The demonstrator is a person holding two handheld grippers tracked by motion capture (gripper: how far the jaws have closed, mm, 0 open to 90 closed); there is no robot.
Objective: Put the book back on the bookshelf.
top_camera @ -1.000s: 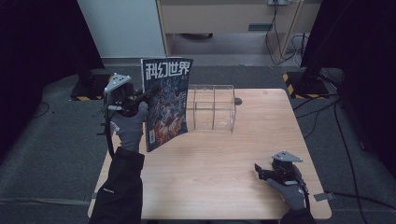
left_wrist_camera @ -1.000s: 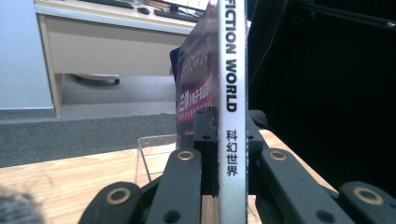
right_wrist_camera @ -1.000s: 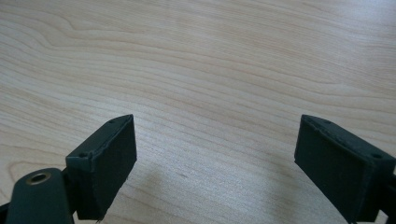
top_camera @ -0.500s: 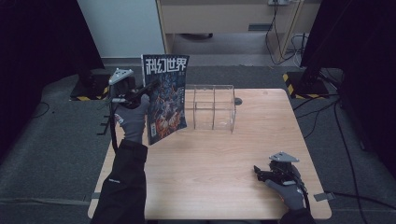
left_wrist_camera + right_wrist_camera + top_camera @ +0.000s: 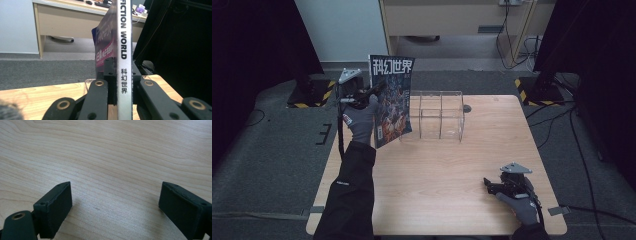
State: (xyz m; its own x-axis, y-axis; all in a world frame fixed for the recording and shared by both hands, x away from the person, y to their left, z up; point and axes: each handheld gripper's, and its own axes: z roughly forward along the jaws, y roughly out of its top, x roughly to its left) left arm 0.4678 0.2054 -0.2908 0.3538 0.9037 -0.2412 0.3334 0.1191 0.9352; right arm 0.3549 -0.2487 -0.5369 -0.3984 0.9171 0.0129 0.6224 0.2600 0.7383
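A magazine (image 5: 392, 100) with a dark illustrated cover and white characters at its top stands upright above the table's back left part. My left gripper (image 5: 374, 92) is shut on its spine edge. In the left gripper view the white spine (image 5: 124, 62) runs up between the two black jaws, which press on both sides. A clear acrylic rack (image 5: 439, 116) with dividers stands on the table just right of the magazine. Near the table's front right edge, my right gripper (image 5: 488, 184) rests low, open, with bare wood between its pads (image 5: 53, 207).
The wooden table (image 5: 442, 190) has free room across its middle and front. Behind it stand a beige desk (image 5: 452, 20) and a white panel (image 5: 337, 30). Dark curtains hang at both sides; cables and yellow-black striped feet (image 5: 532, 90) lie on the grey floor.
My left gripper has carried the magazine to the right, closer to the clear rack, and slightly lower. The right gripper has kept still.
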